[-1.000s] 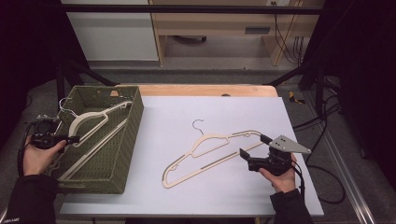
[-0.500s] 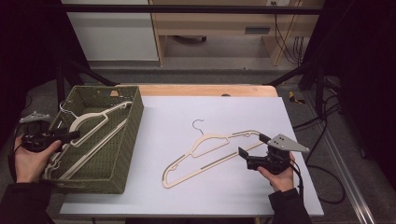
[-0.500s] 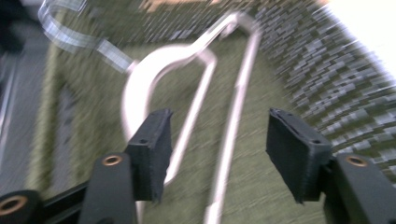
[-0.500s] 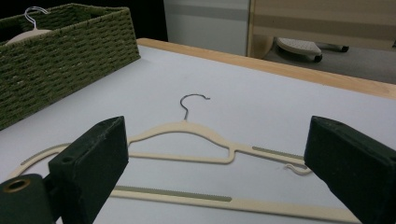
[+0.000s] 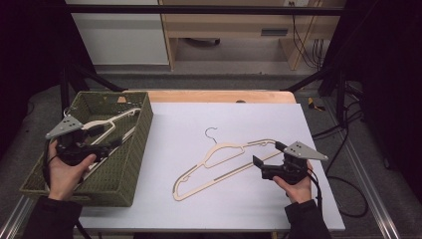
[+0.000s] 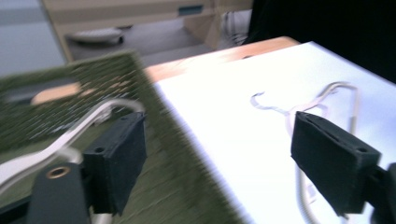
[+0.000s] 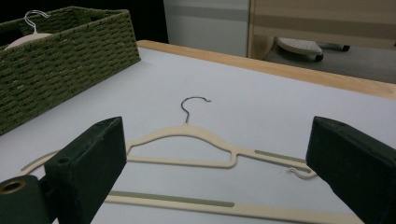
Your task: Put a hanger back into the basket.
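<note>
Right gripper gaping, right beside hanger stretched diagonally leftward across white table; left gripper farther.

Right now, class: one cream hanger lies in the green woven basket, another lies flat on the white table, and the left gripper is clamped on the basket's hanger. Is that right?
Not quite. In the left gripper view, the left gripper stands open, holding nothing; its jaws have just been opening. The cream hanger lies loose in the green woven basket; the other hanger lies flat on the white table.
</note>
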A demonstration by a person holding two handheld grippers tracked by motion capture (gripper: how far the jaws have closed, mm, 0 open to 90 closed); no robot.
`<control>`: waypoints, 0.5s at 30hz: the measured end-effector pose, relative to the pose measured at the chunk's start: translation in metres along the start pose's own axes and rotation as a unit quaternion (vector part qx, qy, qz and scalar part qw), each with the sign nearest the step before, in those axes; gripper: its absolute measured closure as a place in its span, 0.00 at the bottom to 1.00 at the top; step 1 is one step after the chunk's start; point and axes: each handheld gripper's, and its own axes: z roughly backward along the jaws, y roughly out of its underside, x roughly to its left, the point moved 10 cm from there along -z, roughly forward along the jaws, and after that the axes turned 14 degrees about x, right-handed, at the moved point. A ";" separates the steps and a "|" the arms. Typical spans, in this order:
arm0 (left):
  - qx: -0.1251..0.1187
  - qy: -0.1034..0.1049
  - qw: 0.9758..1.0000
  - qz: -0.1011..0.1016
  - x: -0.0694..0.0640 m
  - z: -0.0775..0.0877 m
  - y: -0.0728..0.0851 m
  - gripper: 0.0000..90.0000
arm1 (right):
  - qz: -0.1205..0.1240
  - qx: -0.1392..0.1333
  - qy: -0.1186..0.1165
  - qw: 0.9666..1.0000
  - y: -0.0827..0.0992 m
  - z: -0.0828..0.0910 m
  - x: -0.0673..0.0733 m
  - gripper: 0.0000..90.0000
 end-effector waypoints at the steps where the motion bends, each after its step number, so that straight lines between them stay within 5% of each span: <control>1: -0.006 0.007 1.000 -0.003 -0.008 -0.002 -0.003 0.19 | 0.001 0.001 -0.001 1.000 0.000 0.000 0.001 0.06; 4: -0.010 0.031 0.999 -0.030 -0.039 -0.015 -0.011 0.16 | 0.004 0.001 -0.003 1.000 -0.002 -0.003 0.004 0.06; 15: -0.010 0.060 0.996 -0.067 -0.097 -0.051 -0.016 0.15 | 0.015 0.006 -0.010 1.000 -0.012 -0.020 0.019 0.07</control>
